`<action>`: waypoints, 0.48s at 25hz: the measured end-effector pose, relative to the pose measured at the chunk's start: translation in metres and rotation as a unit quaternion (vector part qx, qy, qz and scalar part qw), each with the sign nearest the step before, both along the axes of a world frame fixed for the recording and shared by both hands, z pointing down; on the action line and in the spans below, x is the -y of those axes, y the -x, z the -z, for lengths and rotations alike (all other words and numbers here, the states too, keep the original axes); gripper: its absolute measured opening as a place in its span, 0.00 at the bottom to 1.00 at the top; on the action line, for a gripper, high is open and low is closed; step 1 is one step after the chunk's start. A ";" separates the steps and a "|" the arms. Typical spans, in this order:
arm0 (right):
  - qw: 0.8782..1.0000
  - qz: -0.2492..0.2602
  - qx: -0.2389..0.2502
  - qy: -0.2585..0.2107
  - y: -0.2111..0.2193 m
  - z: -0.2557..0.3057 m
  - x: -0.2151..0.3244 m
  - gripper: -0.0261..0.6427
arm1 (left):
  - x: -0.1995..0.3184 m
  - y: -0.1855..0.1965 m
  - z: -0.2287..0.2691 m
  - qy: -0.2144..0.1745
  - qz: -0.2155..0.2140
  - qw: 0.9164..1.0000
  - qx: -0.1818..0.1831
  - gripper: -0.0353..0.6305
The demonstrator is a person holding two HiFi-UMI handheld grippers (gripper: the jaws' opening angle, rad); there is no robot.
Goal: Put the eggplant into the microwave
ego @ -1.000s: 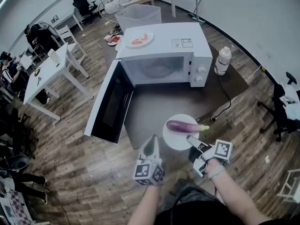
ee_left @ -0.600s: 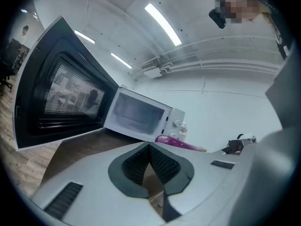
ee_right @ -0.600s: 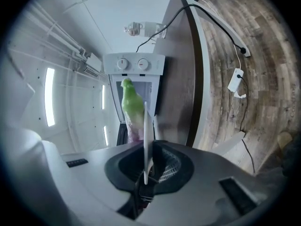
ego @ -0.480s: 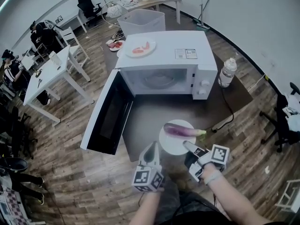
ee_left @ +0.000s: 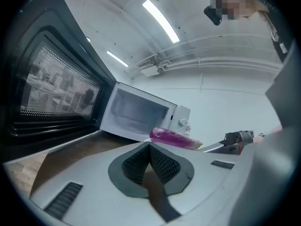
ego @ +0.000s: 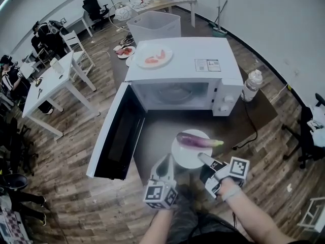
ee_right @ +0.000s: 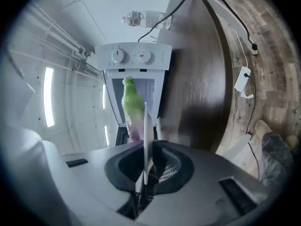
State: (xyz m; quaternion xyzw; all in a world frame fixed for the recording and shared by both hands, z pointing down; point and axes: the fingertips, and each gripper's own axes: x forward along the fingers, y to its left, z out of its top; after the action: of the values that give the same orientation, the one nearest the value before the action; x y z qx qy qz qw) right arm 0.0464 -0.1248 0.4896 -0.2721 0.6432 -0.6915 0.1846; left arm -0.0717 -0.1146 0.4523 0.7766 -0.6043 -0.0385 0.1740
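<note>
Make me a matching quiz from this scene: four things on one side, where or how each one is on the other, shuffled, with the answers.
1 eggplant
2 microwave door
3 water bottle
4 left gripper

A swung open
B jaws shut, empty
C lying on the white plate
D standing by the microwave's dial end

Pairs: 1-C, 2-A, 3-D, 4-B

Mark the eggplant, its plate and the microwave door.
eggplant (ego: pixel 192 140), head view, purple middle.
plate (ego: pixel 183 157), head view, bare near part.
microwave door (ego: pixel 119 130), head view, dark inner window.
</note>
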 end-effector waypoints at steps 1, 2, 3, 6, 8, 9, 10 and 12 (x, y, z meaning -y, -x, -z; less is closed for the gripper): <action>1.000 0.000 0.000 -0.002 0.002 0.000 0.005 0.07 | 0.005 0.001 0.001 -0.002 -0.001 1.000 0.000 0.05; 1.000 -0.001 -0.001 -0.004 0.003 0.000 0.010 0.07 | 0.011 0.003 0.002 -0.003 -0.002 1.000 0.000 0.05; 1.000 -0.001 -0.002 -0.005 0.005 -0.001 0.016 0.07 | 0.015 0.004 0.002 -0.004 -0.003 1.000 0.000 0.05; 1.000 -0.006 0.001 -0.004 0.012 -0.001 0.031 0.07 | 0.027 0.008 0.000 -0.006 -0.001 1.000 -0.003 0.05; 1.000 -0.008 0.004 -0.007 0.019 0.000 0.042 0.07 | 0.036 0.012 -0.001 -0.008 -0.001 1.000 -0.006 0.05; 1.000 -0.009 0.005 -0.007 0.021 -0.001 0.046 0.07 | 0.040 0.015 -0.002 -0.008 0.000 1.000 -0.008 0.05; 1.000 -0.010 0.004 -0.007 0.024 -0.003 0.050 0.07 | 0.044 0.017 -0.003 -0.009 0.002 1.000 -0.010 0.05; 1.000 -0.011 0.005 -0.007 0.029 -0.005 0.059 0.07 | 0.051 0.023 -0.005 -0.011 0.005 1.000 -0.014 0.05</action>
State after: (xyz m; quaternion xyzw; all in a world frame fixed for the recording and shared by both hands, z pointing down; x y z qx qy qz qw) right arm 0.0174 -0.1836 0.4946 -0.2746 0.6440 -0.6863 0.1974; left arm -0.0948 -0.1655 0.4569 0.7747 -0.6053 -0.0564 0.1739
